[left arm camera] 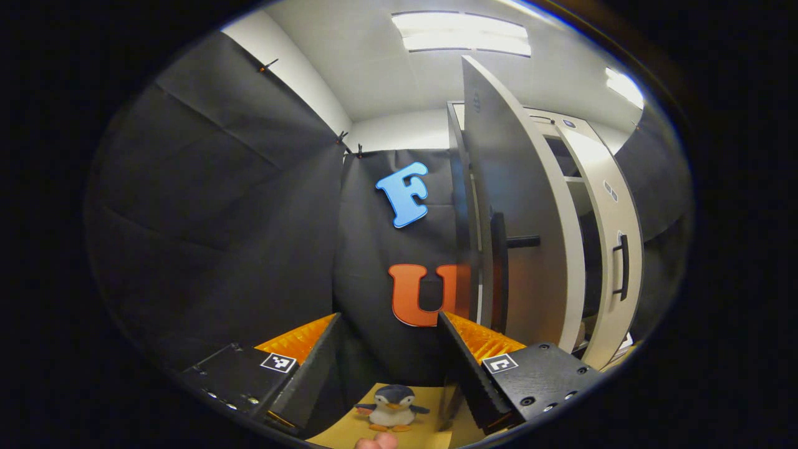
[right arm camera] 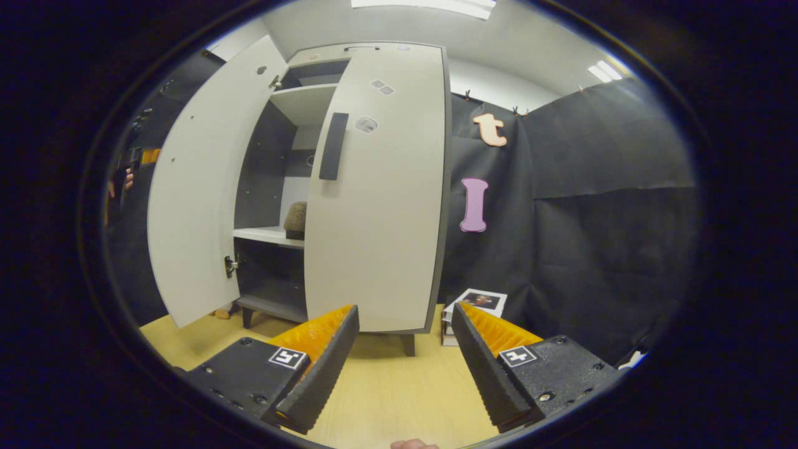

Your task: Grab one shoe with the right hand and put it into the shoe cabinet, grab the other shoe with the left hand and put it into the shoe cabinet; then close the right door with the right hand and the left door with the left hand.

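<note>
Pale wood floor [right arm camera: 386, 386] under shoe cabinet [right arm camera: 374, 187]; left door [right arm camera: 199, 187] ajar, shoe [right arm camera: 296, 219] shelved inside. No legible writing. Left claw [left arm camera: 389, 349] and right claw [right arm camera: 405, 337] released, empty.

Ceiling light panels [left arm camera: 464, 34] overhead light both views evenly and glare to white. Straight lines bow strongly toward the edges, as on the shoe cabinet [right arm camera: 374, 187]. Its interior lies in shadow, and focus stays fairly sharp.

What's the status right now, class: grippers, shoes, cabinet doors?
Left gripper open, empty; right gripper open, empty. One shoe on cabinet shelf. Right door nearly shut, left door wide open. Toy penguin on floor.
</note>
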Demonstrator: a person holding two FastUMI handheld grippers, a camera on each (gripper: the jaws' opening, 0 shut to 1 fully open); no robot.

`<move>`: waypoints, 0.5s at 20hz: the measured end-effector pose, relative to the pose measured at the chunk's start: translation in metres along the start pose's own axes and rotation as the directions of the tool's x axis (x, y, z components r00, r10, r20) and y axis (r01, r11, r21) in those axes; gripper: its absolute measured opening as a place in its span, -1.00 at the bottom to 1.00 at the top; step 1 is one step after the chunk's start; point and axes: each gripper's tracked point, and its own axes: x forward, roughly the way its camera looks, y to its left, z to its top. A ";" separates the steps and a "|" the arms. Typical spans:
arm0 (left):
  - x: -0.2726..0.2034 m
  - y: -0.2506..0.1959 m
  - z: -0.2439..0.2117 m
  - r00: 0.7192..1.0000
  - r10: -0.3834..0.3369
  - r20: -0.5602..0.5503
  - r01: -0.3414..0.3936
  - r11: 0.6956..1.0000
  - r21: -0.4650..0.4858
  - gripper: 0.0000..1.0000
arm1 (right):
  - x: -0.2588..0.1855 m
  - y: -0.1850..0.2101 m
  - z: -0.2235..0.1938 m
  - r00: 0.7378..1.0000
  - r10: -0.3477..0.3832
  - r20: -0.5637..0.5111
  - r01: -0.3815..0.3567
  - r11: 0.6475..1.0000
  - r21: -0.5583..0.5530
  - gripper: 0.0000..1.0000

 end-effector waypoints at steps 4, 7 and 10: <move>-0.001 -0.011 0.005 1.000 -0.016 0.001 0.016 1.000 0.022 0.84 | 0.002 0.001 0.003 1.000 -0.003 0.011 0.003 1.000 0.014 0.87; -0.002 -0.035 0.003 0.997 -0.077 -0.014 0.076 0.997 -0.021 0.85 | 0.004 -0.002 -0.001 1.000 -0.009 0.005 0.009 1.000 0.017 0.87; -0.002 -0.063 0.000 0.987 -0.158 -0.036 0.156 0.986 -0.056 0.85 | 0.007 -0.006 -0.001 1.000 -0.014 -0.005 0.014 1.000 0.028 0.87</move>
